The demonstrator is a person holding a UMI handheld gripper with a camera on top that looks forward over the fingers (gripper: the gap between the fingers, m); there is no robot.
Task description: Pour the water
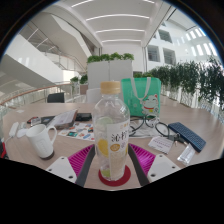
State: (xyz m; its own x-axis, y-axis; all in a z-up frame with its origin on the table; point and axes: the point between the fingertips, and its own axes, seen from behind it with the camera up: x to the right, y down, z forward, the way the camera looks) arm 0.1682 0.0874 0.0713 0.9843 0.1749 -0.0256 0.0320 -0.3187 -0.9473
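A clear plastic water bottle [111,135] with a white cap and a yellow-printed label stands upright on a round red coaster [114,178] on the table. My gripper [112,166] is open, and the bottle stands between its fingers, close to the magenta pads [84,157] on both sides. I cannot tell if the pads touch it. A white mug [41,139] stands on the table ahead of the left finger. A small clear cup-like thing [187,152] lies ahead of the right finger.
Beyond the bottle are a green bag [141,95], a white planter [110,72], a pair of glasses [150,125], papers [80,130] and a dark flat case [186,135]. The table [60,160] stands in a bright atrium.
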